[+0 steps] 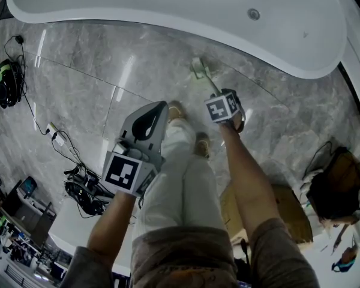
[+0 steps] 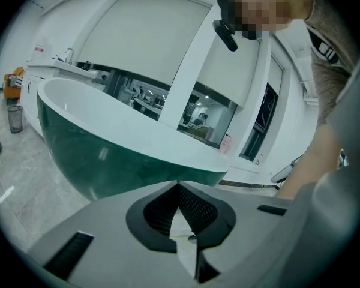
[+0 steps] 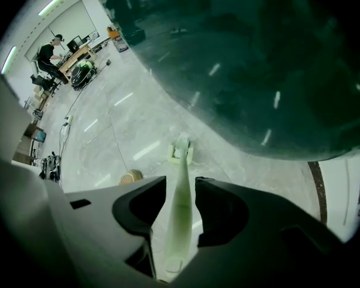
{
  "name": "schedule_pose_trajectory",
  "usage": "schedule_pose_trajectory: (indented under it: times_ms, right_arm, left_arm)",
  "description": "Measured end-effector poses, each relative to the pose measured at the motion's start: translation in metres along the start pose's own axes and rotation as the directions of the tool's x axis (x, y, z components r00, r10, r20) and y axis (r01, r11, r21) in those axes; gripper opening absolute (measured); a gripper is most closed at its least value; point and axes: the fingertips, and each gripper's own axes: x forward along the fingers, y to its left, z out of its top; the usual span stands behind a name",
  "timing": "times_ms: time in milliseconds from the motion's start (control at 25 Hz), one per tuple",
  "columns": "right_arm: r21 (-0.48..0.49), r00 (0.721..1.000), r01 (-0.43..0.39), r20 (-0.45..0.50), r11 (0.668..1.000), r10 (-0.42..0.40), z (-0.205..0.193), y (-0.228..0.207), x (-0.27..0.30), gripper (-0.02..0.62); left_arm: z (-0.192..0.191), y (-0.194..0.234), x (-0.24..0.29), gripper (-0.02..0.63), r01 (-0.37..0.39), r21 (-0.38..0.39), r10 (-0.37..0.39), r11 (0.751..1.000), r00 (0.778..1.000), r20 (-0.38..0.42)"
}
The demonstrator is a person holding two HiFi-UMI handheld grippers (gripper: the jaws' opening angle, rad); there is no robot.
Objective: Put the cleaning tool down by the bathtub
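Observation:
The cleaning tool (image 1: 199, 69) is a pale green long-handled brush. Its head rests on the marble floor close to the bathtub (image 1: 168, 5), and its handle slants back to my right gripper (image 1: 224, 95). In the right gripper view the handle (image 3: 179, 209) runs between the jaws with a thin gap on each side, and the brush head (image 3: 181, 152) sits on the floor beside the dark green tub wall (image 3: 258, 71). My right gripper (image 3: 181, 182) is open. My left gripper (image 1: 162, 105) hangs over the floor to the left, shut and empty (image 2: 179, 186).
My legs and shoes (image 1: 186, 155) stand between the grippers. Cables and a power strip (image 1: 57, 138) lie on the floor at left, near a black and green object (image 1: 6, 83). A cardboard box (image 1: 288, 212) and a seated person (image 1: 336, 191) are at right.

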Motion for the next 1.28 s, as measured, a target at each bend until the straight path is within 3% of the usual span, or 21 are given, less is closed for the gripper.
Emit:
schedule_pose_trajectory:
  times_ms: [400,520,600,800,1000,1120,1280]
  right_arm:
    - [0.067,0.985,0.055,0.160,0.996,-0.065,0.019,-0.019,-0.048,0.163]
    - [0.098,0.970,0.075,0.222,0.992,-0.096,0.029,-0.027,-0.077,0.025]
    - [0.113,0.965,0.076,0.242,0.991,-0.101,0.031,-0.029,-0.098,0.008]
    - [0.218,0.950,-0.011,0.307,0.976,-0.058,0.030,-0.028,-0.159,0.008]
    - [0.309,0.913,-0.134,0.408,0.942,-0.004,0.030,-0.021,-0.240,0.006]
    - [0.321,0.884,-0.193,0.467,0.927,0.023,0.029,-0.017,-0.290,0.006]
    - [0.264,0.830,-0.234,0.555,0.936,0.051,0.034,-0.013,-0.355,0.006]
  left_arm:
    - [0.013,-0.015,-0.009,0.000,-0.005,-0.001,0.005,1.000,1.000,0.015]
    - [0.022,-0.024,-0.016,0.000,-0.010,-0.006,0.010,1.000,1.000,0.000]
    - [0.027,-0.032,-0.023,0.000,-0.012,-0.012,0.012,1.000,1.000,-0.026]
    - [0.046,-0.062,-0.037,0.000,0.015,-0.030,-0.015,0.999,1.000,-0.020]
    - [0.072,-0.098,-0.058,0.000,0.037,-0.003,-0.037,0.999,0.997,-0.062]
    - [0.090,-0.120,-0.074,0.000,0.045,0.008,-0.044,0.999,0.997,-0.070]
    - [0.112,-0.149,-0.094,0.000,0.062,0.033,-0.060,0.998,0.995,-0.075]
